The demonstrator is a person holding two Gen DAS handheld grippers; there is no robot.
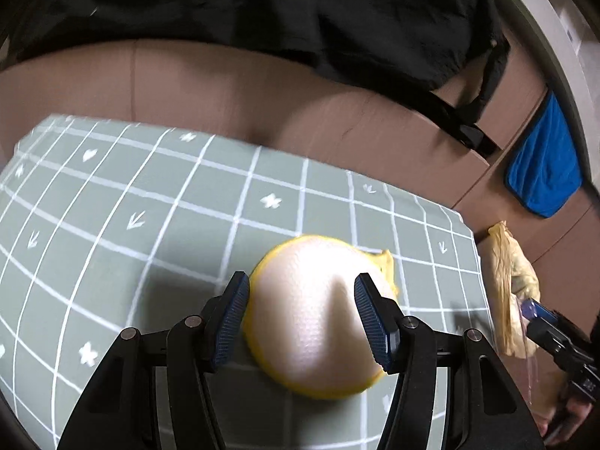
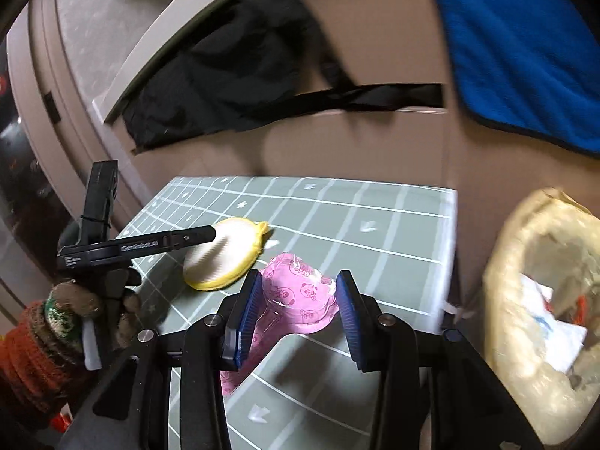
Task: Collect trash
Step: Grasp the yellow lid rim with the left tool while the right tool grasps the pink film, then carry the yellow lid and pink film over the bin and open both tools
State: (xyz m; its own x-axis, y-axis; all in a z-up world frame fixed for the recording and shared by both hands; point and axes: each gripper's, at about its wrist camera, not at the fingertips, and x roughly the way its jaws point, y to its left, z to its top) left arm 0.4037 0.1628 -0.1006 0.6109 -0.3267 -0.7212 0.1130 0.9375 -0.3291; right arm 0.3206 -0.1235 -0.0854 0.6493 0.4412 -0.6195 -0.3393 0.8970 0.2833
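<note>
- Between the spread fingers of our left gripper (image 1: 302,322) sits the yellow-rimmed peel (image 1: 318,315), dome up on the checked mat (image 1: 150,206). The pads flank its sides, but we cannot tell whether they press on it, so the grip is unconfirmed.
- Our right gripper (image 2: 298,311) is spread wide around the pink wrapper (image 2: 300,296), which lies on the mat just ahead of the pads with a visible gap at the right pad. Nothing is grasped there.
- To the right of our right gripper, off the mat's edge, the trash bag (image 2: 540,300) stands open with crumpled scraps inside. That is where both pieces likely belong.
- Farther ahead lie a black garment (image 2: 232,86) and a blue cloth (image 2: 517,48).
- Risk, as we judge it: the peel's smooth dome may squirt out if the pads close high on its curve.
- The thin wrapper may flatten or slide, letting the fingers close on nothing.
- The two grippers work close together; reaching for the bag at once could make them collide or knock its floppy rim shut.
</note>
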